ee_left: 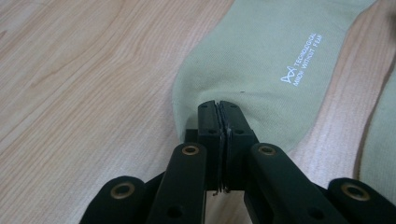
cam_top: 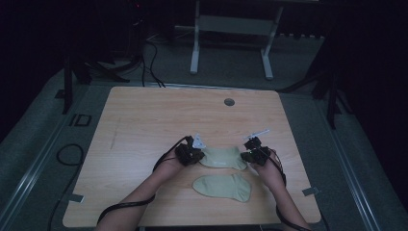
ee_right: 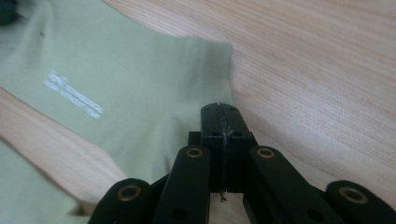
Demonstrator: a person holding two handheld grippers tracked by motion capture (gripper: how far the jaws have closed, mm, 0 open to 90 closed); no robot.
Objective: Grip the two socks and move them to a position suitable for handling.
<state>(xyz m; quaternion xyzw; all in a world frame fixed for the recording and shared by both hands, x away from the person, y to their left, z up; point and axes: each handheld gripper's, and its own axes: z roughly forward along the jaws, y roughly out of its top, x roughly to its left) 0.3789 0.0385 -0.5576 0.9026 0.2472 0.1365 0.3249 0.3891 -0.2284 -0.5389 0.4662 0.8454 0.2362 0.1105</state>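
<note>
Two pale green socks lie on a wooden table [cam_top: 159,120]. The far sock [cam_top: 221,158] stretches between both grippers and carries small white lettering [ee_left: 301,72]. My left gripper [cam_top: 198,156] is shut at its left end, where the fabric [ee_left: 261,56] puckers at the closed tips [ee_left: 218,106]. At the right end my right gripper [cam_top: 247,157] has its tips [ee_right: 218,109] shut over the cuff [ee_right: 130,84]. The near sock [cam_top: 223,186] lies flat and untouched closer to the person, and also shows at a picture edge [ee_left: 385,130] [ee_right: 23,186].
A round cable hole [cam_top: 229,102] sits near the table's far edge. A white desk frame [cam_top: 231,43] stands on the floor beyond. Cables [cam_top: 67,154] loop on the floor at left. A small metal bracket [cam_top: 310,191] is at the table's right edge.
</note>
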